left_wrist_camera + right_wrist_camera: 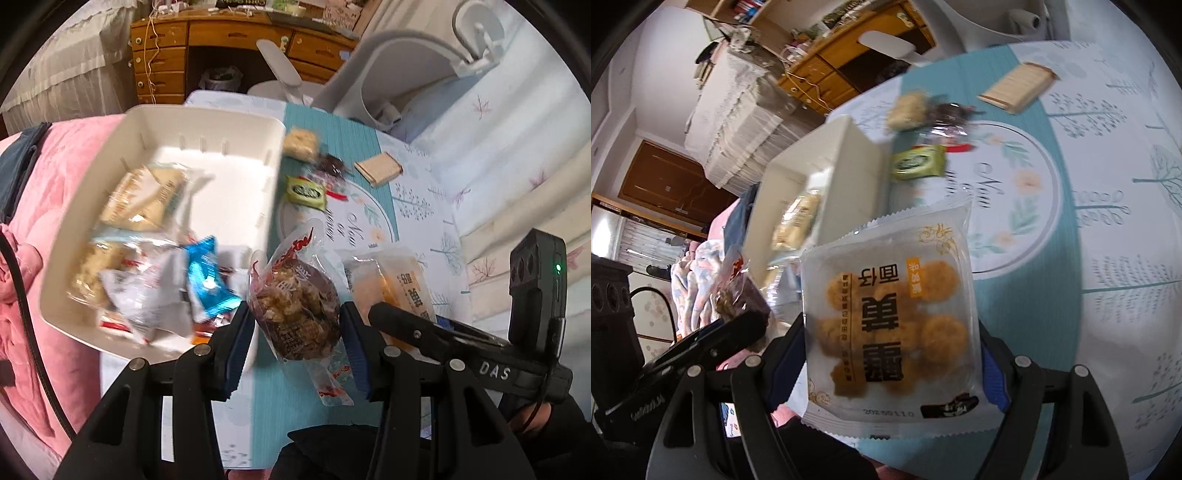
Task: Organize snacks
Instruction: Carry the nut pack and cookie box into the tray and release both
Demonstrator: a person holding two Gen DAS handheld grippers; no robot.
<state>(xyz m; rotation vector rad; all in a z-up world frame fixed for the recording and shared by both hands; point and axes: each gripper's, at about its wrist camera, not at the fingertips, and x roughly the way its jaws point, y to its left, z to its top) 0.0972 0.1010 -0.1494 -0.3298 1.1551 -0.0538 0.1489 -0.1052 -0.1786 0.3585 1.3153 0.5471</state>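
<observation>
Seen from the left wrist alone: left gripper (pixel 295 328) clamped on a clear packet of brown crunchy snack (pixel 295 295), blue fingers (pixel 236 347) pressing both its sides, held up above the tabletop (pixel 424 192). Just left of it, the white bin (pixel 207 122), blurred, holding a pale cracker pack (pixel 147 195), a blue foil packet (pixel 207 280) and white wrappers (pixel 144 302). At far right, the black body of the other tool, lettered DAS, with a green light.

Seen from the right wrist alone: right gripper (pixel 894 332) closed on a frosted packet of round golden biscuits (pixel 890 310), dark characters printed on its front, fingers (pixel 991 373) gripping its two edges. Bin interior mostly hidden here, only its outer wall and rim showing.

Common to both: loose on the tabletop, a rice-crisp square (pixel 908 107), a dark crinkled wrapper (pixel 949 110), a green packet (pixel 918 162) and a wafer pack (pixel 1015 86).

Covered in a pale cloth with teal band, tree motifs and a round floral emblem. Around it: wooden desk with drawers (pixel 229 37), white chair (pixel 406 74), pink blanket (pixel 62 206) at left.
</observation>
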